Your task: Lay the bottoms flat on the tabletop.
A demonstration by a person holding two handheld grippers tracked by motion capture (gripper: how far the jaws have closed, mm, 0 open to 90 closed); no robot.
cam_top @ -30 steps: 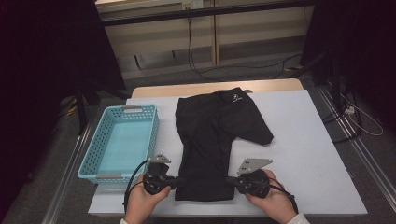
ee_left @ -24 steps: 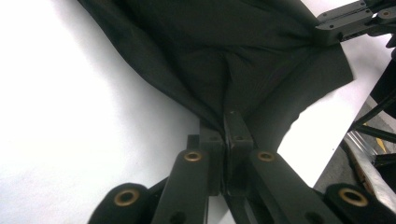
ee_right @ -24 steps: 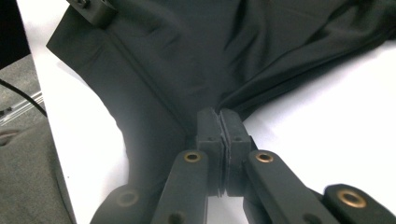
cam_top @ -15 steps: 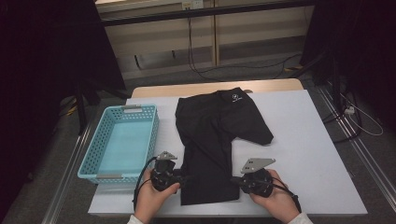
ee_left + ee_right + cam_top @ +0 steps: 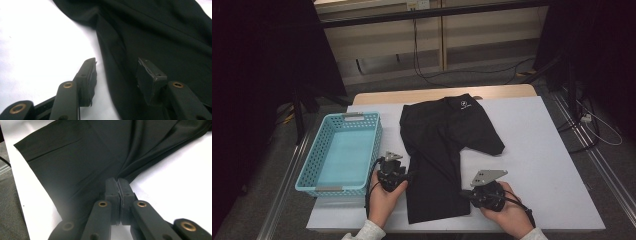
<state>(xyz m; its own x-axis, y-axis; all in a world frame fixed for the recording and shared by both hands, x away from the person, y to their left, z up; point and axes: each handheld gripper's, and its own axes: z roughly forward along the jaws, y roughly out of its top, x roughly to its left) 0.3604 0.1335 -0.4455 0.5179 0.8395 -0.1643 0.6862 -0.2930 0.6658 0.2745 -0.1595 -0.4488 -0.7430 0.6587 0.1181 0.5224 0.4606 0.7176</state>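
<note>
One edge of the black garment [image 5: 437,165] sits between the left gripper's [image 5: 116,72] just-closing, not yet pinching jaws, moved up that edge; the right gripper [image 5: 117,188] stays clamped on the opposite edge, ready for folding

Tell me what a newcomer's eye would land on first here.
First the black garment, spread down the middle of the white table. Next the light blue basket, empty at the table's left edge. Then the right gripper, pinching the garment's right edge near the front.
</note>
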